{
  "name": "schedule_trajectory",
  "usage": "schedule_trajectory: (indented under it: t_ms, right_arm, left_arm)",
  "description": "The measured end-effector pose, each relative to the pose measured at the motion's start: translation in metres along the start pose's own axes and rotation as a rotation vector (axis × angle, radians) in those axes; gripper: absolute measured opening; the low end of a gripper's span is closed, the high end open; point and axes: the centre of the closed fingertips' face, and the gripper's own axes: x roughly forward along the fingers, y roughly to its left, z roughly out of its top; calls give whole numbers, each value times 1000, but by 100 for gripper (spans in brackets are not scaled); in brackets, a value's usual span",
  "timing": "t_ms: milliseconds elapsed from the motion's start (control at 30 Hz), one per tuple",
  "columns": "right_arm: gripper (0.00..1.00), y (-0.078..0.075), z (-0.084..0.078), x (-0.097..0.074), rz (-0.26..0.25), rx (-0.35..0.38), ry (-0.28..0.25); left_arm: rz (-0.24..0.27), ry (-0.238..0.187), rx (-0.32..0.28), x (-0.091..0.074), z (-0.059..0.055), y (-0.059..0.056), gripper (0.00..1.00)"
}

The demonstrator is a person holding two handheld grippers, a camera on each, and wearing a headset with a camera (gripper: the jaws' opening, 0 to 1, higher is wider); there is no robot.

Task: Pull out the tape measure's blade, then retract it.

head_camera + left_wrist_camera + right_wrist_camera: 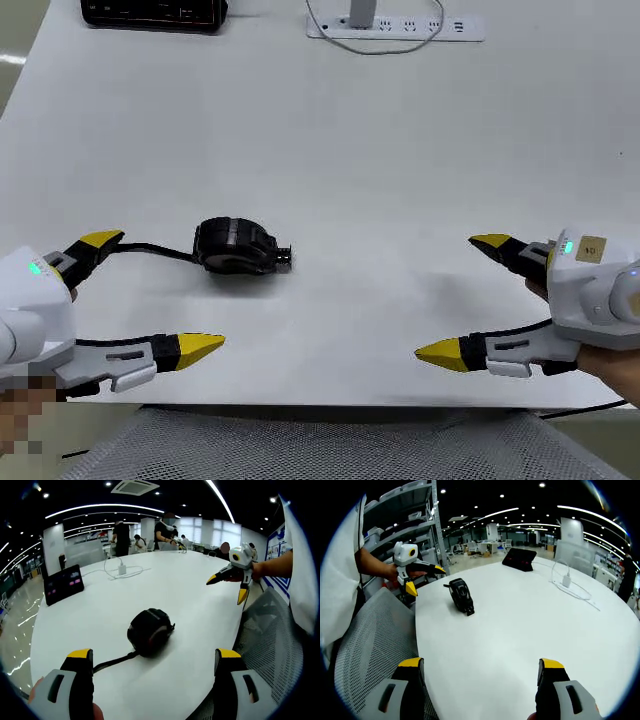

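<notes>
Left gripper (157, 290) has its jaws spread wide with nothing between them. The tape measure (236, 246) lies on the white table (400, 140) just ahead of those jaws, its black strap (150, 248) trailing back to the far jaw's tip. Right gripper (457, 296), jaws wide apart and empty too, points at the tape measure from well apart.

Matt black plastic tape measure (236, 246) on a smooth white table (400, 150) (slightly glossy).

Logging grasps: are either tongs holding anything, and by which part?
Nothing held: left tongs and right tongs are open; the tape measure lies on the table.
</notes>
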Motion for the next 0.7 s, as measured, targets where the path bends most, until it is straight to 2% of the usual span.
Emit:
schedule_trajectory:
  t_ms: [467, 700]
  right_arm:
    - [94, -6, -4, -6, -15, 8, 0]
    - [95, -8, -5, -11, -19, 1, 2]
  left_arm:
    - [-6, 16, 34, -3, -4, 3, 99]
    - [-16, 19, 33, -5, -5, 3, 99]
